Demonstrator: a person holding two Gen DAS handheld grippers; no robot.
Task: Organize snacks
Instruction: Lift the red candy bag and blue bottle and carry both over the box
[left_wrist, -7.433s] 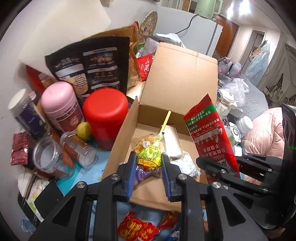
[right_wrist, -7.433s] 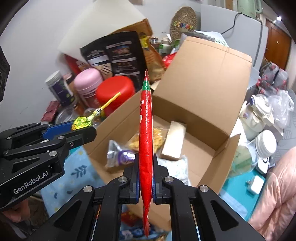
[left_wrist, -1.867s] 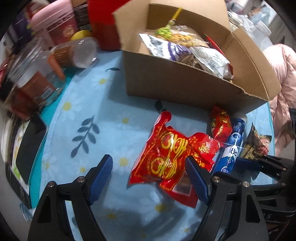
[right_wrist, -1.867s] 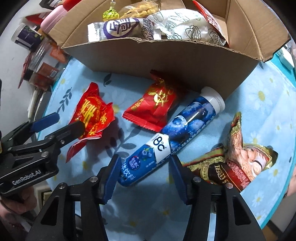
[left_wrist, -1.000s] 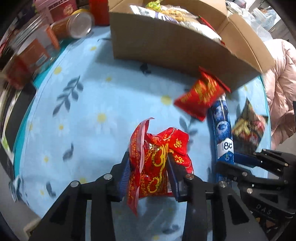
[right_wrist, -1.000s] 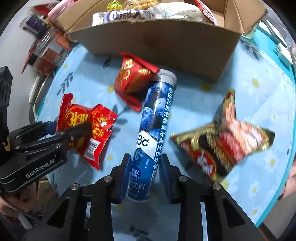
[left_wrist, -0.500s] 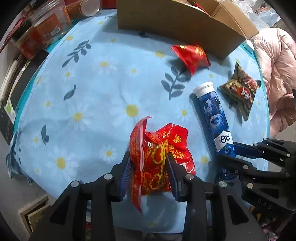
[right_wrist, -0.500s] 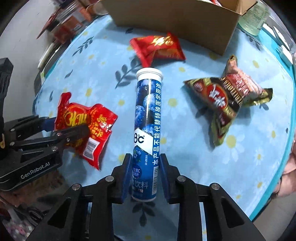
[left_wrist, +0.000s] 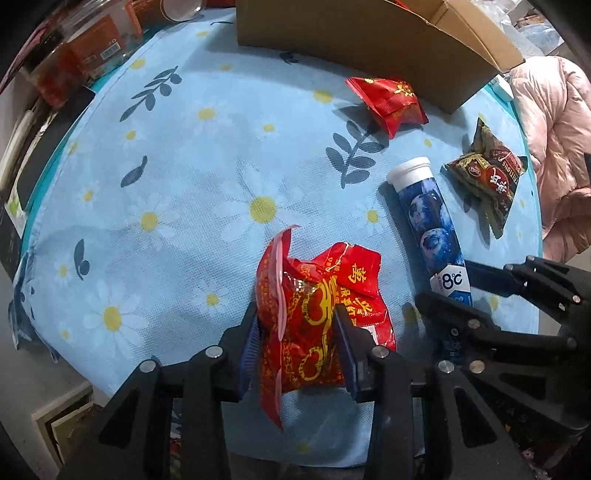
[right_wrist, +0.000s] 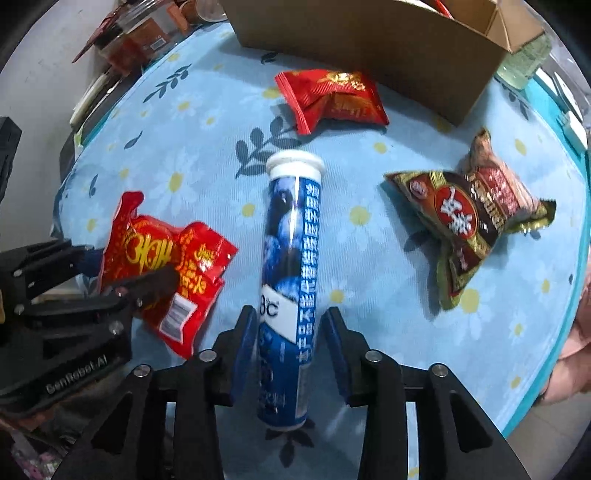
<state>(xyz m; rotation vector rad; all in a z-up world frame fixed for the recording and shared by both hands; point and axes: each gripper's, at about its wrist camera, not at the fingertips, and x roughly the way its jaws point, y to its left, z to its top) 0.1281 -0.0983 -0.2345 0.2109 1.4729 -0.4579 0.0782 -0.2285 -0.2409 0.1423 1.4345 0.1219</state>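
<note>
Opening, my right gripper (right_wrist: 290, 343) straddled the tube (right_wrist: 290, 236), long axis toward twelve; left gripper (left_wrist: 297, 339) clamped the red packet (left_wrist: 321, 306).

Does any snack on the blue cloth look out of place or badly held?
The blue cylindrical tube with a white cap is the odd one. It lies between the fingers of the right tongs, which are opening, with gaps at both pads. The crumpled red foil packet is pinched firmly in the left tongs.
</note>
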